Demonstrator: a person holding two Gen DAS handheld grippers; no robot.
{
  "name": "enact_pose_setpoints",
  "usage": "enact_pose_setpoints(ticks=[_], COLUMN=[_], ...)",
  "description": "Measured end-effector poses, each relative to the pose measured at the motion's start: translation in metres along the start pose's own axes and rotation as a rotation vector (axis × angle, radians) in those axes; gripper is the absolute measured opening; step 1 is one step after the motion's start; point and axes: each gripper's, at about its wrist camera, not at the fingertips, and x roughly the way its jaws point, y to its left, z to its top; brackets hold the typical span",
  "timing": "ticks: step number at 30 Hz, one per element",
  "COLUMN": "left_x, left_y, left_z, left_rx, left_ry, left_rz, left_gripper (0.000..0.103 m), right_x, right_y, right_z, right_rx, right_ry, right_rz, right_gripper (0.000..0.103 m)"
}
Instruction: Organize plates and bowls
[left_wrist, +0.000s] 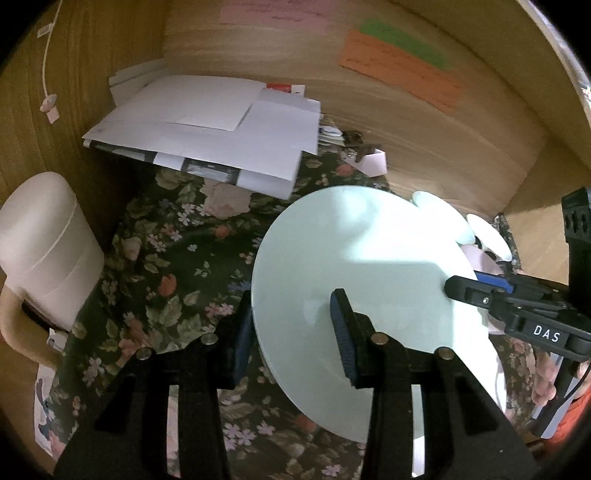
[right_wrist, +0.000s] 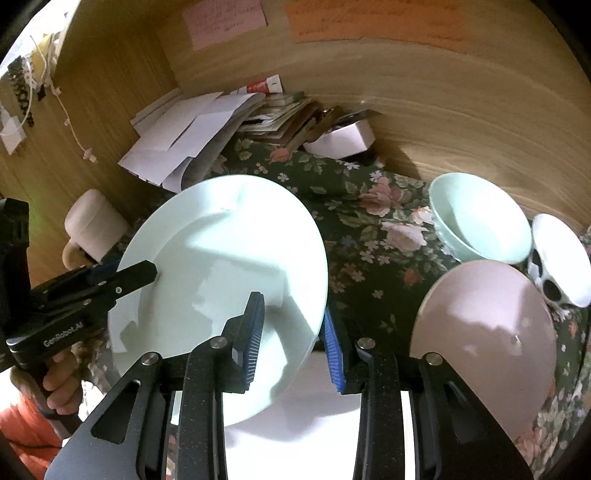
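pale green plate (right_wrist: 221, 266) sits between my two grippers, tilted off tabletop (right_wrist: 369, 236). left gripper (left_wrist: 291, 332) straddles its left rim, right gripper (right_wrist: 293, 332) straddles right rim; both spread, neither looks clenched yet. both arms equally near. pink plate (right_wrist: 484, 332) lies right of right gripper.

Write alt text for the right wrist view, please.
Both grippers straddle opposite rims of a tilted pale green plate, right gripper near, left gripper far. To its right on the floral cloth sit a pink plate, a green bowl and a white bowl.
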Motion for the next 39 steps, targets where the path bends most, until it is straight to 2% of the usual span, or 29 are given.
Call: enact_pose_setpoints(ticks=[25, 39], left_x=[-0.023, -0.026], left_y=[-0.056, -0.083], left_z=[-0.041, -0.067], left_rx=[0.071, 0.107], left_ry=[0.023, 0.061], left_rz=[-0.075, -0.093], left_gripper=[0.040, 0.040], right_x=[-0.053, -0.062], right_y=[-0.026, -0.041], right_z=[-0.063, -0.097], right_rx=[0.102, 0.171], right_ry=[-0.044, -0.038], right_rz=[-0.038, -0.033], right_gripper=[0.028, 0.028])
